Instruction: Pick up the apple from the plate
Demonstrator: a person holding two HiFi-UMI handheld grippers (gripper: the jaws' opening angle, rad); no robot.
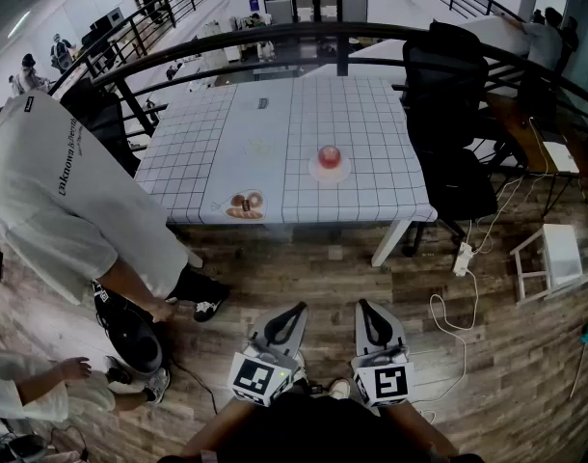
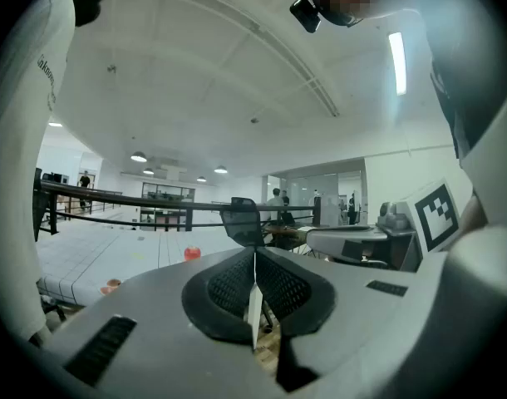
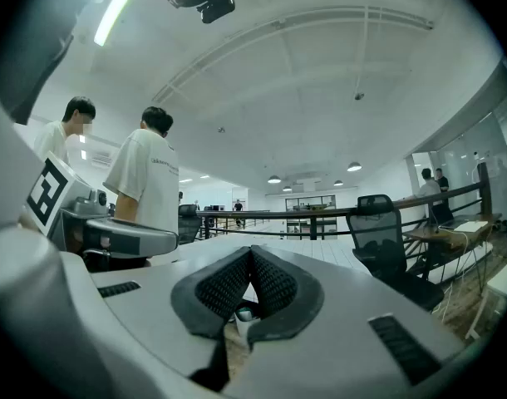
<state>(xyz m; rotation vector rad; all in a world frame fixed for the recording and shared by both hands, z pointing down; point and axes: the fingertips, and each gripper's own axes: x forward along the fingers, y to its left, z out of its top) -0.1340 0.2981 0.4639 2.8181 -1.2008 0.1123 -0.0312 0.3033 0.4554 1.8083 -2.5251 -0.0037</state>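
A red apple (image 1: 329, 155) sits on a small pale plate (image 1: 331, 174) near the front edge of a table with a white grid cloth (image 1: 275, 114). Both grippers are held low over the wooden floor, well short of the table. My left gripper (image 1: 296, 310) and my right gripper (image 1: 365, 307) point toward the table side by side, each shut with nothing between its jaws. In the left gripper view the apple (image 2: 192, 253) shows small and far beyond the shut left gripper (image 2: 255, 254). The right gripper (image 3: 251, 252) faces the table's edge; the apple does not show there.
A plate of pastries (image 1: 245, 205) lies at the table's front left. A person in a white T-shirt (image 1: 63, 191) bends over beside the table's left corner. A black office chair (image 1: 448, 95) stands at the right, with a white stool (image 1: 549, 258) and a power strip with cables (image 1: 463, 258) on the floor.
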